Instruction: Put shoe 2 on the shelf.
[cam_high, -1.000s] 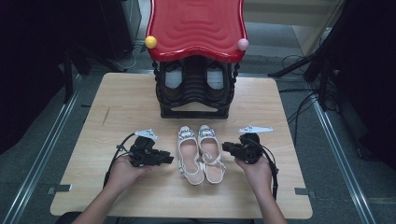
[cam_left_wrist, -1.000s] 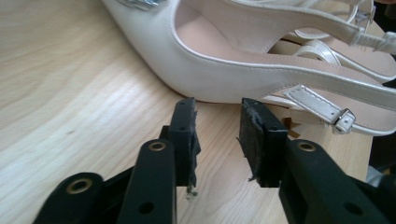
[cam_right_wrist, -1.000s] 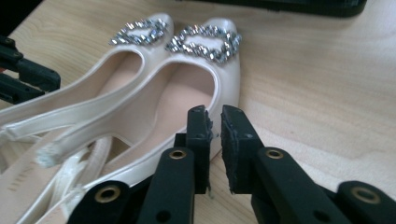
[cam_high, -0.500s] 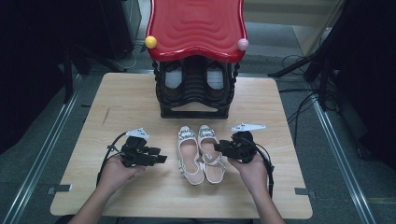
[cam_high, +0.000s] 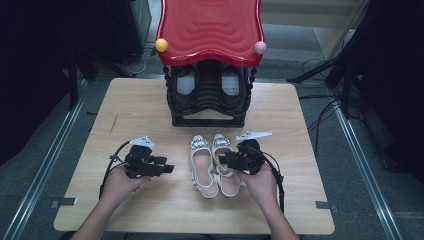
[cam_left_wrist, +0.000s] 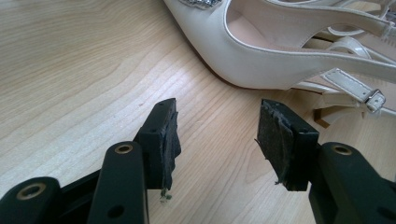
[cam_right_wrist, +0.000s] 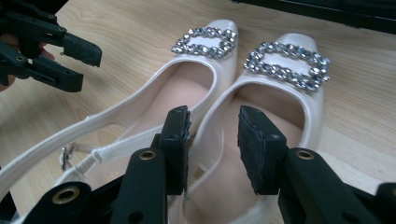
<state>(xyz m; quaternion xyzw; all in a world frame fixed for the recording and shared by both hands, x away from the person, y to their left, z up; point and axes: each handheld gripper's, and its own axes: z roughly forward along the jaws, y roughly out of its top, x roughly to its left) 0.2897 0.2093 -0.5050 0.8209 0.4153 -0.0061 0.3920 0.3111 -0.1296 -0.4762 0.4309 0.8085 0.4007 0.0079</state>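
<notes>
Two white slingback shoes with rhinestone buckles lie side by side mid-table, the left shoe (cam_high: 202, 167) (cam_left_wrist: 261, 60) (cam_right_wrist: 201, 70) and the right shoe (cam_high: 220, 145) (cam_right_wrist: 285, 79). My right gripper (cam_high: 222, 161) (cam_right_wrist: 215, 119) hangs over the right shoe. Its jaws have just been opening and now straddle that shoe's inner side wall without pressing on it. My left gripper (cam_high: 170, 168) (cam_left_wrist: 219, 121) (cam_right_wrist: 86, 65) stands open just left of the left shoe, low over the bare wood, with nothing between its pads.
A shoe rack with a red wavy top (cam_high: 210, 30) stands at the back of the wooden table (cam_high: 300, 120), with a pair of black shoes (cam_high: 186, 85) on its shelf. Metal rails run along both table sides. Cables trail from both grippers.
My right hand has shifted left, from beside the right shoe to over it. The left hand has barely moved. The shoes lie where they were.
</notes>
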